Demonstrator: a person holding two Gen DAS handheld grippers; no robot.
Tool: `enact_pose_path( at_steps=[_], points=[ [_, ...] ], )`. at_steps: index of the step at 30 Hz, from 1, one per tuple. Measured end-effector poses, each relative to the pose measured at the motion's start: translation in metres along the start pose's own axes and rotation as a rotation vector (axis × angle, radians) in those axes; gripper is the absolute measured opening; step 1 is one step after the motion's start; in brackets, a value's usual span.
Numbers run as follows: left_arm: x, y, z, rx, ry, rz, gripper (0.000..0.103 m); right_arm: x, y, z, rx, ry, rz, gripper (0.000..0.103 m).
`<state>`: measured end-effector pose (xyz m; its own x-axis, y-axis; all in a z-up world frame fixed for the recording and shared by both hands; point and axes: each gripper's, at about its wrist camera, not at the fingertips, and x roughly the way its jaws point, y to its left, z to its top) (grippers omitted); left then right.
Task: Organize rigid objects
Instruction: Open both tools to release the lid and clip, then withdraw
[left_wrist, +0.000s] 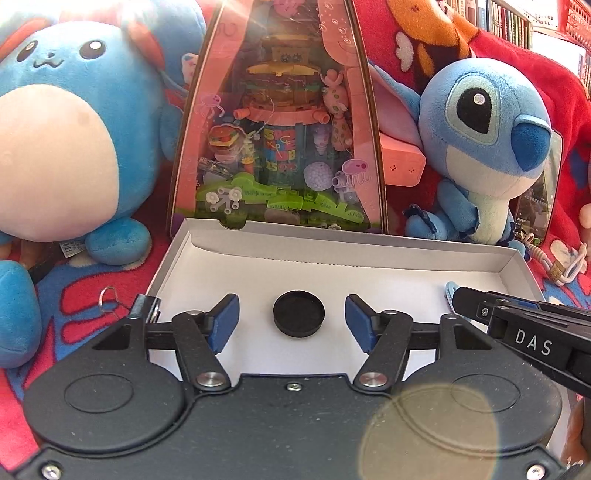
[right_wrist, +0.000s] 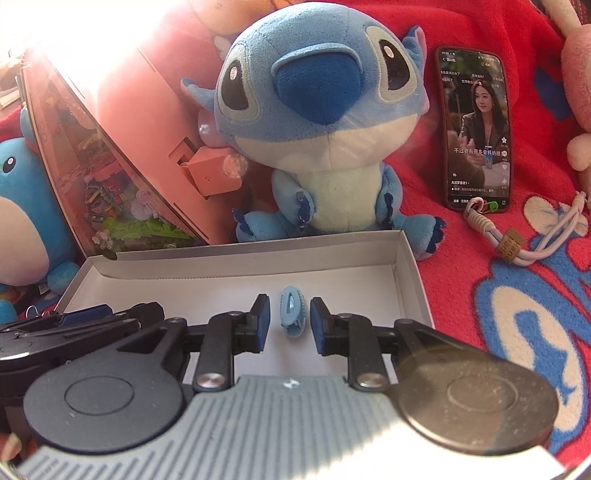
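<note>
A shallow white cardboard box (left_wrist: 332, 243) lies on the red blanket. In the left wrist view a round black cap (left_wrist: 299, 313) lies on the box floor, between my left gripper's (left_wrist: 291, 321) open blue pads and apart from both. In the right wrist view a light blue hair clip (right_wrist: 293, 312) lies on the floor of the box (right_wrist: 258, 258), between my right gripper's (right_wrist: 290, 321) open pads, not touching them. The right gripper's body enters the left wrist view at the right (left_wrist: 535, 332), hiding most of the clip.
A pink toy display box (left_wrist: 280, 122) stands behind the white box. A round blue plush (left_wrist: 62, 140) sits left, a Stitch plush (right_wrist: 317, 122) right. A phone (right_wrist: 476, 129) leans on the blanket with a cord strap (right_wrist: 517, 243) in front. A wire clip (left_wrist: 110, 299) lies left.
</note>
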<state>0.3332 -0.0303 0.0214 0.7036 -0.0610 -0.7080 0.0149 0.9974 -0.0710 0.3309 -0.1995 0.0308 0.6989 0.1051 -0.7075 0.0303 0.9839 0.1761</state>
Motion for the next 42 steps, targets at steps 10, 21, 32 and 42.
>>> enact_pose_path(
  at_steps=[10, 21, 32, 42],
  points=[
    [-0.061, 0.021, -0.006, -0.033, -0.061, -0.158, 0.09, -0.054, 0.0, -0.006, -0.06, -0.096, 0.034, 0.076],
    [-0.113, 0.028, -0.042, 0.024, -0.1, -0.173, 0.09, -0.105, 0.0, -0.037, -0.091, -0.161, 0.09, 0.087],
    [-0.164, 0.029, -0.087, 0.095, -0.186, -0.156, 0.091, -0.153, 0.002, -0.074, -0.152, -0.224, 0.125, 0.093],
    [-0.205, 0.034, -0.131, 0.159, -0.251, -0.151, 0.093, -0.184, 0.001, -0.119, -0.176, -0.275, 0.148, 0.098]
  ],
)
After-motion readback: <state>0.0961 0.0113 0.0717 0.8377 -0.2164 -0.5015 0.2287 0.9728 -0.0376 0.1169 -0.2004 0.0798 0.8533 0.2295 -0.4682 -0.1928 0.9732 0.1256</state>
